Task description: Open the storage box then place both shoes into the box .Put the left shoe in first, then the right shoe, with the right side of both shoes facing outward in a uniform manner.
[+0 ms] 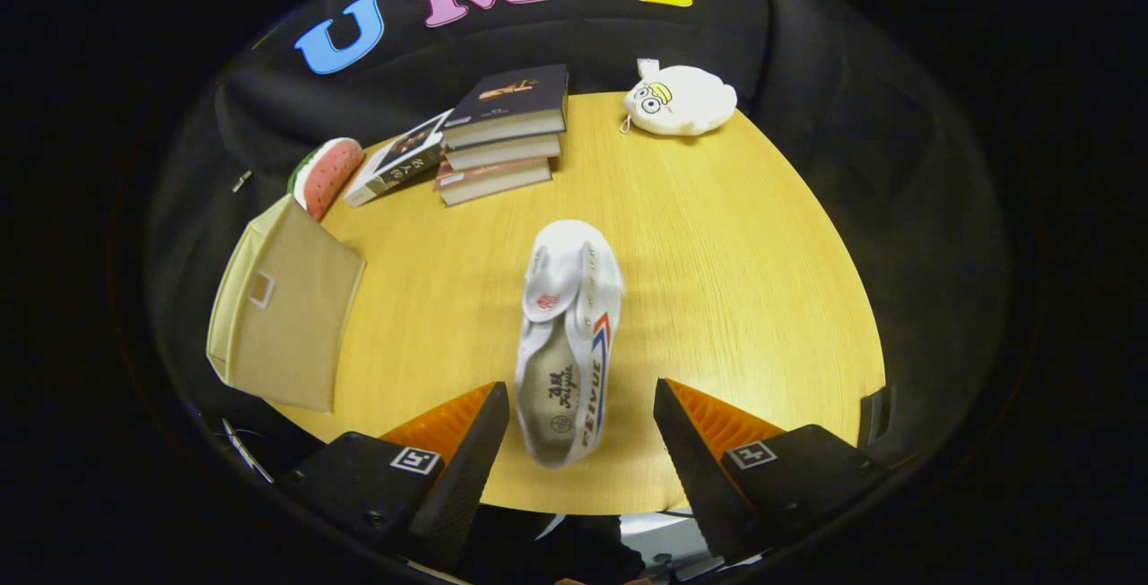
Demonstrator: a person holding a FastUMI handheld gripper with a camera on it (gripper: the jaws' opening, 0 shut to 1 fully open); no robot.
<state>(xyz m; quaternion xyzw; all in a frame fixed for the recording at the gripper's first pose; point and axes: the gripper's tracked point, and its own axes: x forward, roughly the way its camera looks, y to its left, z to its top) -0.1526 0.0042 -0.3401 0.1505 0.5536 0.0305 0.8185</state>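
Round wooden table (pixel 717 298) under black cloth walls. Nearest, the fingers (pixel 581 428) stand wide apart, the heel of the white shoe (pixel 567 343) between them, untouched. Closing on the soft collar could let it twist or slip. Left, the box (pixel 282 311) looks shut; farther off sit books (pixel 502 132) and a plush toy (pixel 682 100).

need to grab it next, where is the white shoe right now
In the gripper view, the white shoe lies on the wooden table, its heel between the open tongs and its toe pointing ahead toward the stack of books; neither finger touches it.
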